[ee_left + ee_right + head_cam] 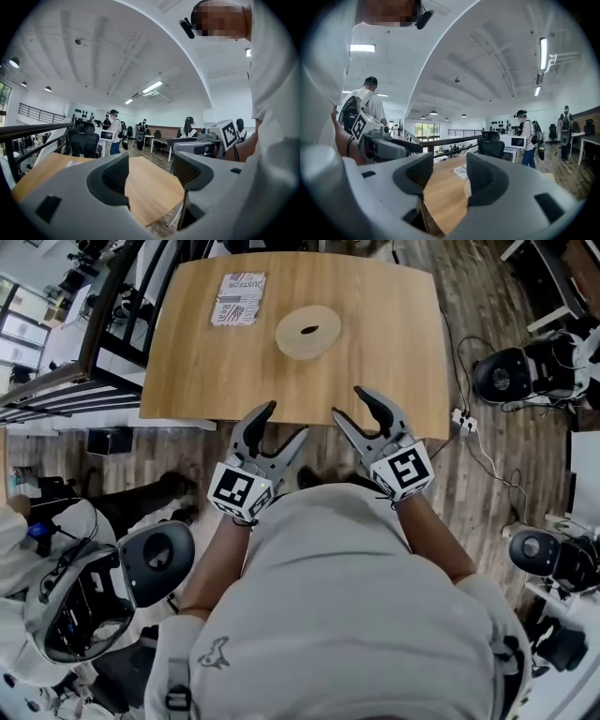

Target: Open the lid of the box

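Note:
A round, pale wooden box (307,331) with a dark oval mark on its lid sits on the wooden table (394,352), past the middle. Both grippers hover at the table's near edge, well short of the box. My left gripper (287,420) is open with nothing between its jaws, and in the left gripper view (150,171) only bare tabletop shows through the gap. My right gripper (348,402) is open and empty too; the right gripper view (447,176) shows tabletop between its fingers. The box is not clearly visible in either gripper view.
A flat printed packet (238,299) lies at the table's far left, and shows as well in the right gripper view (461,171). Office chairs (155,563), cables and gear stand on the floor around the table. People stand farther back in the room (114,133).

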Motion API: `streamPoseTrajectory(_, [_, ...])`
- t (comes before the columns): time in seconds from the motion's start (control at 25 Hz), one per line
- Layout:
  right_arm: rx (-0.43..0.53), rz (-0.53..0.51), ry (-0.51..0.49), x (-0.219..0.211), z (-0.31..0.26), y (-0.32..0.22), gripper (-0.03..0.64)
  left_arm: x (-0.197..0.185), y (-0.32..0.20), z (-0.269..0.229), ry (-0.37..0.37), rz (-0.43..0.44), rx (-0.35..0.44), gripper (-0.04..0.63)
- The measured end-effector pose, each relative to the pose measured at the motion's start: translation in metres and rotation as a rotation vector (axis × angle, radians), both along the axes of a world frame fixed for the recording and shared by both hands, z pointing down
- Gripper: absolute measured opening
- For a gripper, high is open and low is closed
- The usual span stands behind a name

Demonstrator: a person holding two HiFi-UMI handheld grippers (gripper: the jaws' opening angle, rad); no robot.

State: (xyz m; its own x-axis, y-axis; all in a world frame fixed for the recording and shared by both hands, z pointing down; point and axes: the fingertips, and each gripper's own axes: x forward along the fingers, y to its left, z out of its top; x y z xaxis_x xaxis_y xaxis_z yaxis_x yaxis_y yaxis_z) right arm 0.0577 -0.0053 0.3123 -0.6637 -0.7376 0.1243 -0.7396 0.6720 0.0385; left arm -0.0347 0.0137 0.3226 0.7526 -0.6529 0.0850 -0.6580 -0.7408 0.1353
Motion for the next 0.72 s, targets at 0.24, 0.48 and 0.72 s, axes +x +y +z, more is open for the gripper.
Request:
streamPoseTrajectory(0.24, [-0.029,-0.026,0.007,-0.017,0.013,-0.031,0.229,-0.021,-0.027,0.008,-0.009,-0.046,0.0,0.288])
streamPoseTrajectory(0.48, [-0.061,-0.085,0.01,-0.029,0.029,-0.063,0.227,-0.033,-0.05,0.024,-0.03,-0.093,-0.034,0.288])
streamPoseTrajectory(0.72, [-0.1,-0.161,0.039,-0.038,0.052,-0.089,0.225,-0.041,-0.072,0.041,-0.043,-0.144,-0.055,0.288])
